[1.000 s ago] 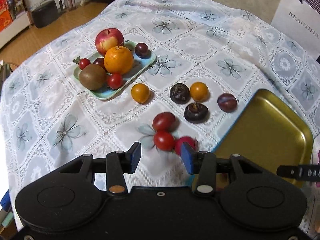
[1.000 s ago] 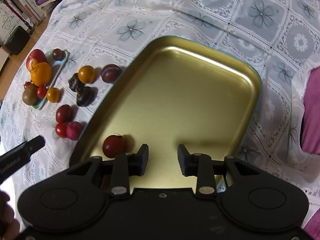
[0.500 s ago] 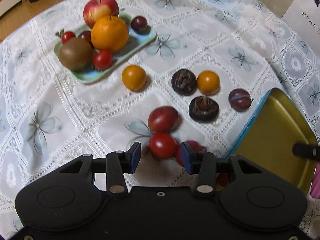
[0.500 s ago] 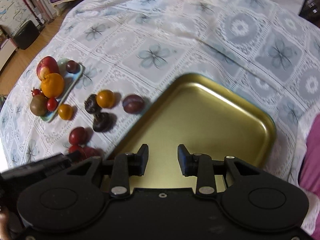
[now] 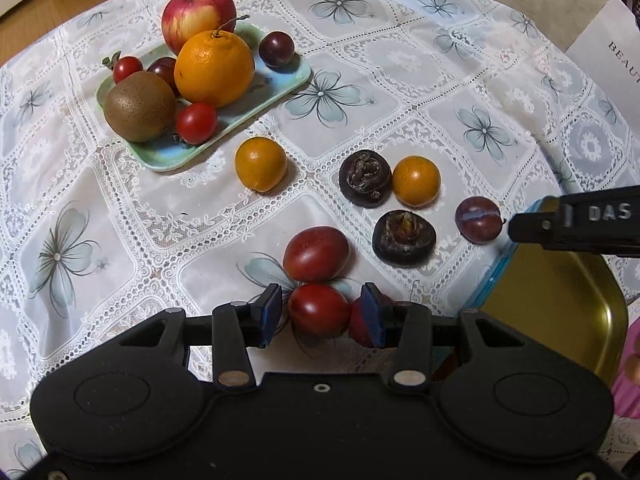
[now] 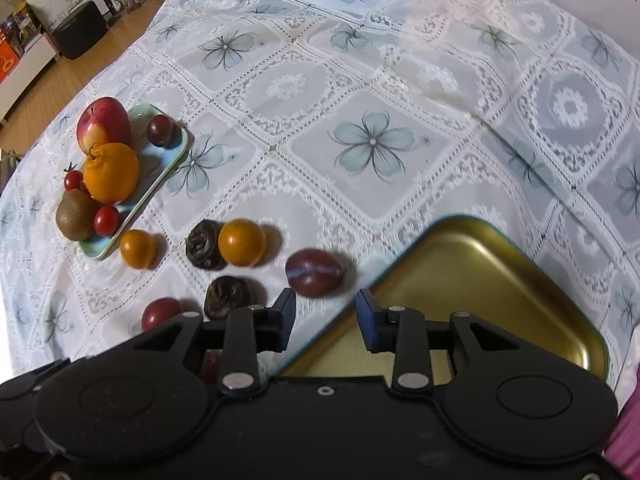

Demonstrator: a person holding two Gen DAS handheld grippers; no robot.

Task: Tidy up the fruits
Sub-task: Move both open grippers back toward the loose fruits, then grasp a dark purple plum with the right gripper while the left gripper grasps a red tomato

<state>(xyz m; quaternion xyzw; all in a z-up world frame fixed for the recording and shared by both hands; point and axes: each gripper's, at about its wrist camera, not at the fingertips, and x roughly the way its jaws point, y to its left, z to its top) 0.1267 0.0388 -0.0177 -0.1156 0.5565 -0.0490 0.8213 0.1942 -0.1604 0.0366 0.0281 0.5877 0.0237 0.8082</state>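
Left tongs (image 5: 320, 314) gape around a red tomato (image 5: 319, 309), ready to squeeze; right tongs (image 6: 325, 318) hang open, empty.

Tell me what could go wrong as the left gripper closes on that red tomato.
The left gripper is open around a red tomato that touches a larger tomato behind it and a third red fruit by the right-hand finger. That finger may pinch or push this fruit, and the neighbours could roll across the tablecloth. Squeezing hard could bruise the tomato.
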